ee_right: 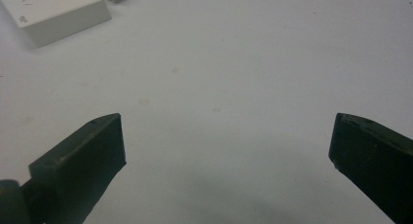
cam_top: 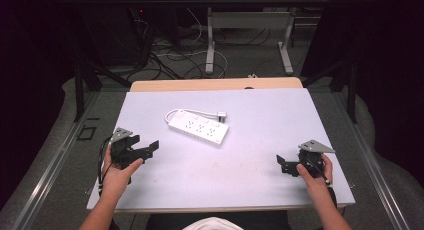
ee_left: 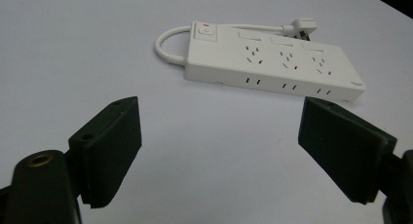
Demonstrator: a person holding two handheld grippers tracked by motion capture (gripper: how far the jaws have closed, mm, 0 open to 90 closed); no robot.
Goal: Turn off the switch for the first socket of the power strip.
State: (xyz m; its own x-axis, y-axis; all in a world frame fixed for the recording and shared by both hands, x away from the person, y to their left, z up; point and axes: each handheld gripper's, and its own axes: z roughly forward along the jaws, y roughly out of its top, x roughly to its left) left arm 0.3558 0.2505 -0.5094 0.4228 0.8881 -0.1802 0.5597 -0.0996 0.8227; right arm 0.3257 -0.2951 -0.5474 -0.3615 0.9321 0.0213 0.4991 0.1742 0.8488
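Both tools, left tool (cam_top: 148,152) and right tool (cam_top: 283,165), gape apart, flanking power strip (cam_top: 198,126).

A pale bench top (cam_top: 260,160) spreads under the fingers; beyond them, cables (cam_top: 170,55) sprawl across the grey floor (cam_top: 60,155) by a second table's legs (cam_top: 210,45).

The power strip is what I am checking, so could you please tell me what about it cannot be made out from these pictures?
- Power strip, right gripper view: the top and left picture edges leave one corner.
- Its plug, left gripper view: prongs too small to count.
- Printed mark at the strip's end, left gripper view: too small to read.
- Switch, high view: too small to tell its position.
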